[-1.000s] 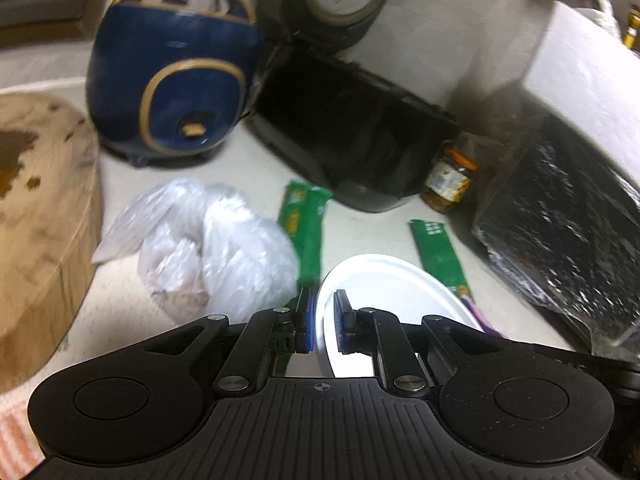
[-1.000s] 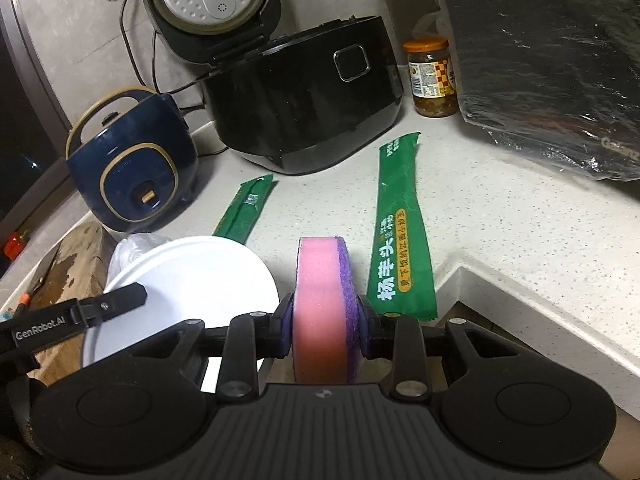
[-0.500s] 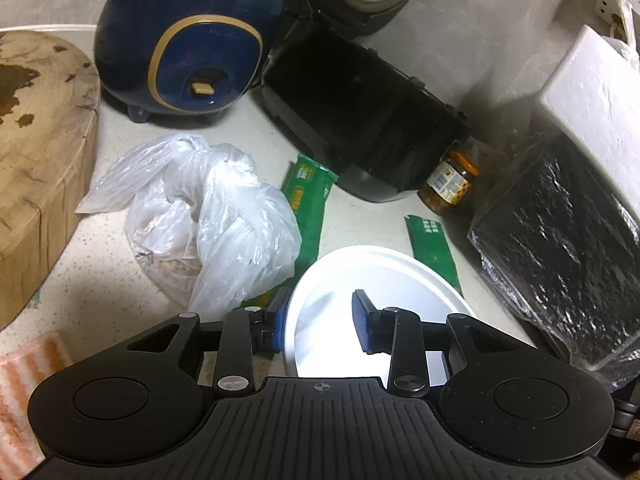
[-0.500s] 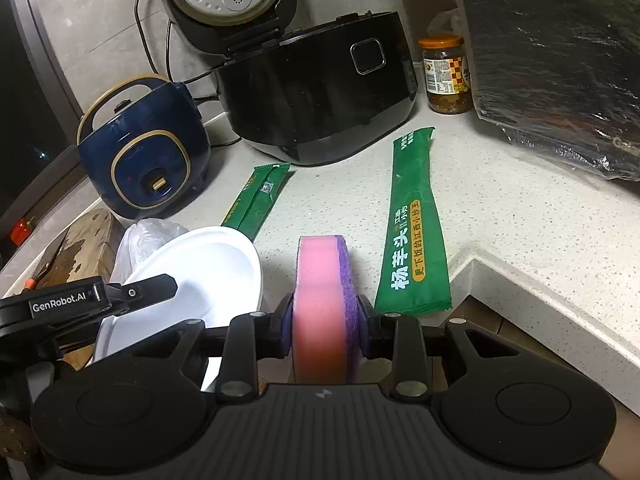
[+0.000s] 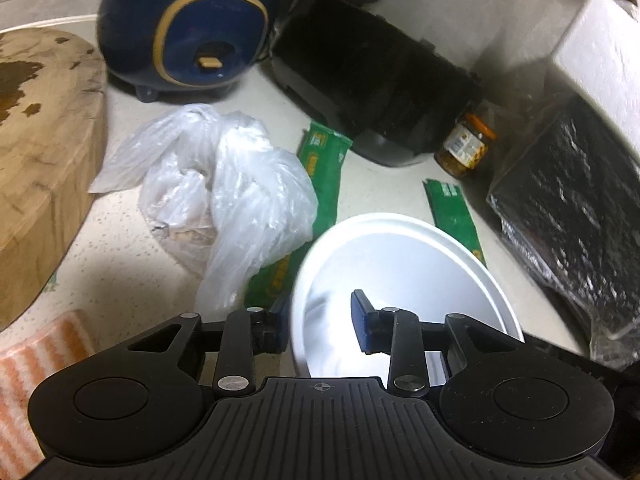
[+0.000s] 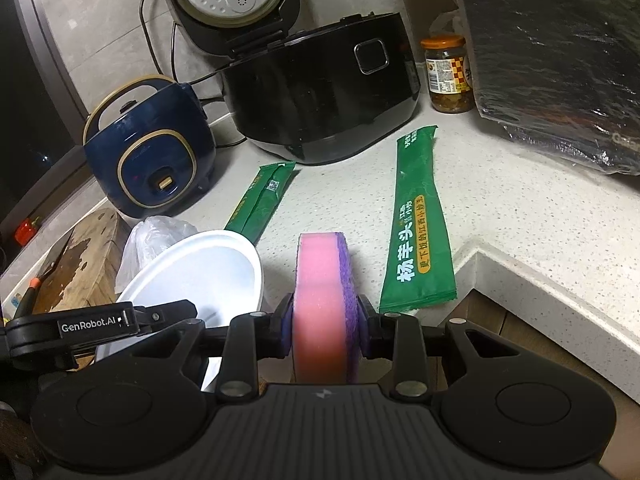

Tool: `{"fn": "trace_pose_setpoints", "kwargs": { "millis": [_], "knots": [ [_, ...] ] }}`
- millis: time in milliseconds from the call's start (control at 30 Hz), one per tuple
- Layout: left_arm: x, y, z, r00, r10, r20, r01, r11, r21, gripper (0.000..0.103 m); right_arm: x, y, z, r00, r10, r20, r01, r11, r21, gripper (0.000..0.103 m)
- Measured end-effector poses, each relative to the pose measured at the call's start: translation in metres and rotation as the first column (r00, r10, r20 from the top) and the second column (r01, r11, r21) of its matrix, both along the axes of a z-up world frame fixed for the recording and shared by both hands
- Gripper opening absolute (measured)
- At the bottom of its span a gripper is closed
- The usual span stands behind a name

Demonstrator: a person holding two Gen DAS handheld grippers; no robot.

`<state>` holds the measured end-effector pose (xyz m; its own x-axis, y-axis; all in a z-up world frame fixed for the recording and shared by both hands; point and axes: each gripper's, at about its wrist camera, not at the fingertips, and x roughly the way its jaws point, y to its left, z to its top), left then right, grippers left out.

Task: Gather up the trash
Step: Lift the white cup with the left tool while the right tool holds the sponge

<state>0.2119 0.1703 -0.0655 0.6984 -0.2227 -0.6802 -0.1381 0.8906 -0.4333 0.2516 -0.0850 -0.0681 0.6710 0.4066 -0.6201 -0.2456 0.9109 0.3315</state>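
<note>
Green wrappers (image 6: 420, 236) lie untouched; left gripper (image 5: 320, 316) jaws, just closing, straddle white plate (image 5: 400, 264); right gripper (image 6: 324, 320) clamps sponge (image 6: 320, 300).

The left gripper (image 5: 320, 322) tilts downward with its jaws apart, just narrowing after a wider spread, while the right gripper (image 6: 325, 318), also angled down, stands with its jaws partly closed.

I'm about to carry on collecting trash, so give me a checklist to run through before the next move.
1. Left gripper grip on white bowl: not ok; the rim is between the jaws, which have just been closing, but the pads are not pressing.
2. Right gripper on sponge: ok, clamped.
3. Long green wrapper: ok, flat on counter.
4. Short green wrapper: not ok, plastic bag overlaps it.
5. Bowl inside: ok, looks empty.
</note>
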Motion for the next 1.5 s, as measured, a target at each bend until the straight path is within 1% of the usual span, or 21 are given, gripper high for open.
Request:
{"fn": "trace_pose_setpoints", "kwargs": {
  "millis": [100, 167, 267, 333, 400, 467, 567, 633, 767, 867, 900, 933, 967, 1000, 1033, 1100, 1200, 1300, 1367, 1433, 1500],
  "knots": [
    [-0.011, 0.012, 0.01, 0.996, 0.053, 0.066, -0.051, 0.998, -0.022, 0.017, -0.001, -0.001, -0.001, 1.0, 0.001, 0.006, -0.001, 1.0, -0.001, 0.03],
    [-0.015, 0.019, 0.019, 0.993, 0.076, 0.094, -0.071, 0.996, -0.047, 0.018, -0.001, -0.002, -0.001, 1.0, 0.002, 0.005, -0.002, 1.0, 0.007, 0.03],
    [-0.023, 0.021, 0.033, 0.983, 0.087, 0.16, -0.091, 0.996, 0.018, 0.017, -0.001, 0.001, -0.001, 1.0, 0.022, 0.003, -0.022, 1.0, 0.013, 0.031],
    [-0.025, 0.02, 0.04, 0.98, 0.077, 0.181, -0.09, 0.994, 0.063, 0.016, -0.002, 0.006, -0.001, 0.999, 0.045, 0.007, -0.045, 0.999, -0.002, 0.031],
    [-0.025, 0.016, 0.043, 0.98, 0.062, 0.189, -0.086, 0.989, 0.123, 0.016, -0.003, 0.012, 0.0, 0.998, 0.055, 0.021, -0.055, 0.998, -0.035, 0.032],
    [-0.027, 0.013, 0.044, 0.98, 0.052, 0.192, -0.084, 0.984, 0.158, 0.016, -0.002, 0.017, 0.001, 0.998, 0.064, 0.024, -0.062, 0.996, -0.07, 0.033],
    [-0.024, 0.011, 0.037, 0.987, 0.035, 0.156, -0.062, 0.983, 0.17, 0.016, 0.001, 0.023, 0.001, 0.997, 0.07, 0.015, -0.068, 0.993, -0.099, 0.038],
    [-0.023, 0.012, 0.031, 0.991, 0.02, 0.129, -0.042, 0.984, 0.171, 0.016, 0.001, 0.025, 0.001, 0.997, 0.079, 0.003, -0.078, 0.992, -0.098, 0.038],
    [-0.022, 0.02, 0.016, 0.997, 0.009, 0.077, -0.02, 0.991, 0.134, 0.017, 0.0, 0.028, -0.001, 0.997, 0.069, -0.018, -0.071, 0.992, -0.102, 0.038],
    [-0.023, 0.023, 0.008, 0.999, -0.011, 0.046, 0.005, 0.994, 0.111, 0.026, -0.003, 0.031, -0.004, 0.997, 0.061, -0.036, -0.065, 0.992, -0.111, 0.038],
    [-0.025, 0.024, 0.005, 0.998, -0.027, 0.05, 0.022, 0.995, 0.098, 0.028, -0.005, 0.032, -0.004, 0.998, 0.05, -0.041, -0.055, 0.992, -0.118, 0.035],
    [-0.027, 0.026, 0.003, 0.998, -0.037, 0.053, 0.032, 0.996, 0.088, 0.027, -0.007, 0.033, -0.004, 0.998, 0.038, -0.046, -0.043, 0.992, -0.116, 0.033],
    [-0.029, 0.03, 0.003, 0.997, -0.043, 0.064, 0.039, 0.997, 0.067, 0.025, -0.01, 0.033, -0.004, 0.998, 0.026, -0.058, -0.032, 0.994, -0.101, 0.031],
    [-0.031, 0.033, 0.002, 0.996, -0.034, 0.077, 0.031, 0.999, 0.041, 0.018, -0.012, 0.032, -0.003, 0.997, 0.013, -0.072, -0.018, 0.997, -0.08, 0.031],
    [-0.033, 0.038, 0.003, 0.996, -0.015, 0.089, 0.014, 1.0, 0.009, 0.015, -0.015, 0.031, -0.002, 0.997, -0.007, -0.079, 0.003, 0.998, -0.061, 0.031],
    [-0.033, 0.045, 0.004, 0.996, 0.002, 0.09, 0.002, 0.999, -0.046, 0.015, -0.023, 0.03, 0.004, 0.996, -0.05, -0.078, 0.047, 0.998, -0.037, 0.031],
    [-0.035, 0.047, 0.008, 0.994, -0.008, 0.113, 0.018, 0.996, -0.086, 0.014, -0.038, 0.027, 0.014, 0.995, -0.079, -0.063, 0.08, 0.997, 0.02, 0.031],
    [-0.039, 0.047, 0.017, 0.99, 0.007, 0.143, 0.009, 0.994, -0.111, 0.014, -0.054, 0.024, 0.021, 0.994, -0.093, -0.05, 0.095, 0.994, 0.046, 0.031],
    [-0.042, 0.045, 0.025, 0.986, 0.024, 0.168, -0.006, 0.994, -0.105, 0.014, -0.066, 0.019, 0.026, 0.994, -0.101, -0.034, 0.103, 0.993, 0.059, 0.031],
    [-0.046, 0.04, 0.035, 0.98, 0.029, 0.195, -0.01, 0.995, -0.098, 0.014, -0.078, 0.009, 0.029, 0.994, -0.105, -0.029, 0.107, 0.989, 0.102, 0.031],
    [-0.056, 0.031, 0.044, 0.976, 0.027, 0.216, -0.007, 0.995, -0.095, 0.014, -0.092, -0.003, 0.028, 0.993, -0.105, -0.048, 0.112, 0.98, 0.162, 0.031]
  ]
}}
